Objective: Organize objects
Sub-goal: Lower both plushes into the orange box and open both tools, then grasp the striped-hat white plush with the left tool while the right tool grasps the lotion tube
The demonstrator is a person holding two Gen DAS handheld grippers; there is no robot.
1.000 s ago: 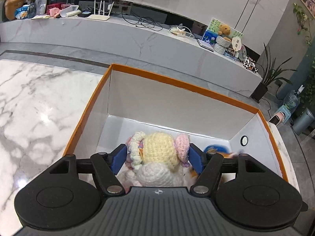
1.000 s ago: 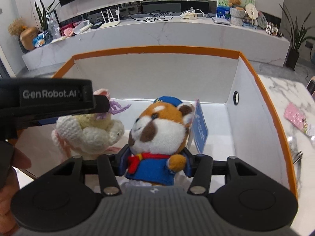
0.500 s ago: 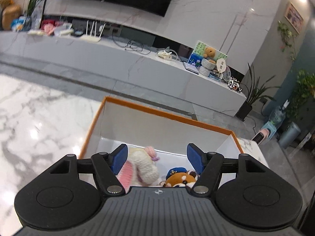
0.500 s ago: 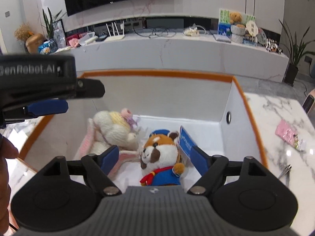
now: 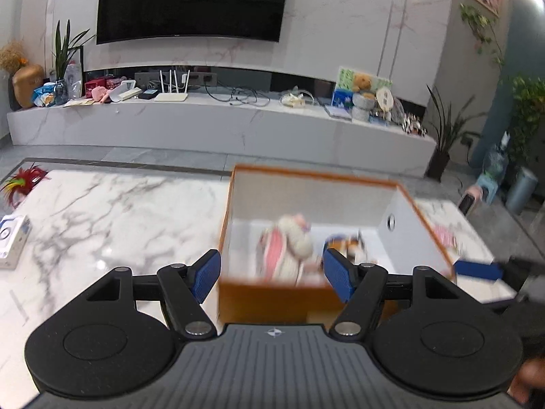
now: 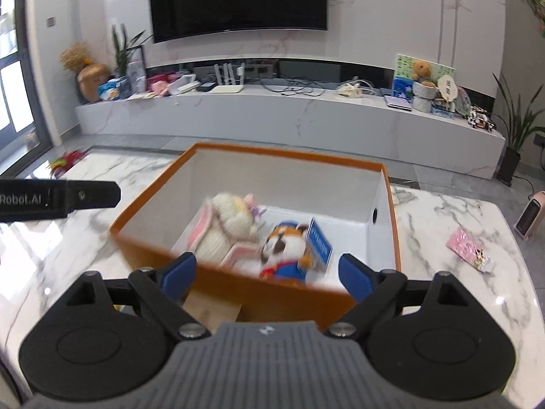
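An orange box (image 5: 313, 172) with white inside walls stands on the marble table. A cream and pink crochet doll (image 5: 289, 245) lies in it beside a plush animal in a blue uniform (image 5: 344, 242). My left gripper (image 5: 272, 274) hangs open above the box's near wall with nothing between its fingers. In the right wrist view the box (image 6: 289, 151), the doll (image 6: 228, 225) and the plush (image 6: 282, 252) show again. My right gripper (image 6: 267, 276) hovers over the near wall; its jaws are opening and hold nothing.
A red feathery toy (image 5: 20, 184) and a white carton (image 5: 12, 238) lie at the table's left edge. A pink packet (image 6: 468, 245) lies right of the box. Behind the table runs a long marble TV bench (image 5: 221, 126); a small heater (image 6: 531, 214) stands on the floor.
Both grippers let go of their toys and pulled back and up out of the box. The doll and the plush now lie on the box floor. The right jaws widened.
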